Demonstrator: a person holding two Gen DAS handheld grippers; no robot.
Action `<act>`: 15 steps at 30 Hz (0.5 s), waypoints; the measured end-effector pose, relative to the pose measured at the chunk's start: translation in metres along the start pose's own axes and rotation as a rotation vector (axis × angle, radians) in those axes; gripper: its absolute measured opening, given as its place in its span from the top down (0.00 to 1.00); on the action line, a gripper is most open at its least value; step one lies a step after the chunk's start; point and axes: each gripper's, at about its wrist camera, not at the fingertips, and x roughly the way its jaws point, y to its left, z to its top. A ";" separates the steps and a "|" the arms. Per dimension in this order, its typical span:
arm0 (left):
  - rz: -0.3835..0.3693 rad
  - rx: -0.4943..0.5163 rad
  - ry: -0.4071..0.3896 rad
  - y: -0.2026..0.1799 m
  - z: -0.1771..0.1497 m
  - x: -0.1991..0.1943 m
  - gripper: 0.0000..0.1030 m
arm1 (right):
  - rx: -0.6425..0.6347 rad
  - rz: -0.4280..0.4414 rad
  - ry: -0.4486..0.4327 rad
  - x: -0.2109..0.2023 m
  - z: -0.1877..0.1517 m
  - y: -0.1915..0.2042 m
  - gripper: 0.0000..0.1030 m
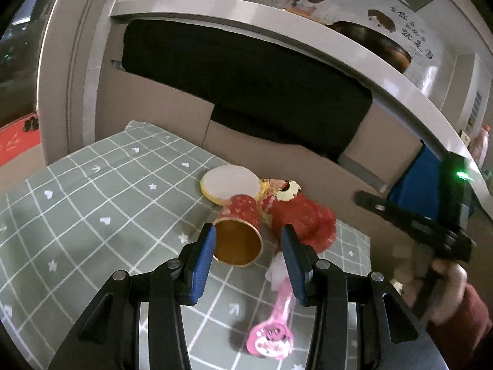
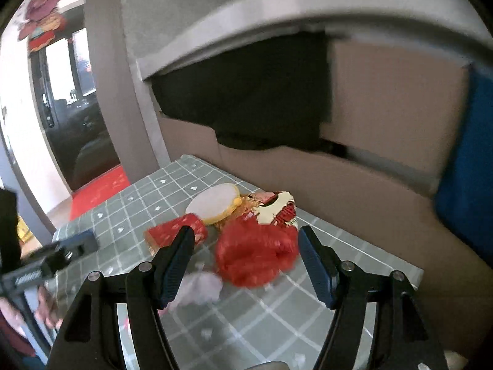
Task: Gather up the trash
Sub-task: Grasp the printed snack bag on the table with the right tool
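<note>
Counting table (image 1: 92,203) | one cup (image 1: 238,231) | one lid (image 1: 229,185) | one red bag (image 2: 255,256) | one pink wrapper (image 1: 274,336)

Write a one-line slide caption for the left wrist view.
Open left gripper hovers over a tipped red cup, red bag, round lid and pink wrapper on the checked tablecloth.

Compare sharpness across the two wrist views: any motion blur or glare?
Left wrist: mostly sharp, red paper cup crisp; the hand at right edge smeared. Right wrist: motion blur throughout, red plastic bag and cardboard box soft. No strong glare in either.
</note>
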 end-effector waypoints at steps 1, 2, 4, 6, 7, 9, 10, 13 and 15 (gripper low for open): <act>-0.004 0.003 0.001 0.003 0.002 0.003 0.56 | 0.013 0.006 0.019 0.014 0.004 -0.004 0.35; -0.010 0.007 0.004 0.005 0.005 0.007 0.56 | 0.023 0.021 0.039 0.027 0.008 -0.010 0.35; -0.023 0.005 0.008 0.011 0.011 0.014 0.56 | 0.031 0.055 0.086 0.053 0.012 -0.020 0.36; -0.037 -0.009 0.016 0.019 0.018 0.022 0.56 | 0.029 0.036 0.131 0.081 0.017 -0.031 0.39; -0.040 -0.017 0.020 0.023 0.021 0.027 0.56 | 0.033 0.035 0.138 0.089 0.020 -0.035 0.40; -0.029 -0.031 0.022 0.031 0.026 0.035 0.56 | 0.070 0.044 0.157 0.109 0.027 -0.050 0.42; -0.021 -0.040 0.021 0.035 0.027 0.038 0.56 | 0.091 0.054 0.166 0.117 0.028 -0.057 0.42; -0.015 -0.063 0.031 0.045 0.028 0.047 0.56 | 0.142 0.091 0.200 0.139 0.029 -0.072 0.44; -0.014 -0.070 0.047 0.048 0.026 0.052 0.56 | 0.156 0.114 0.239 0.155 0.024 -0.076 0.45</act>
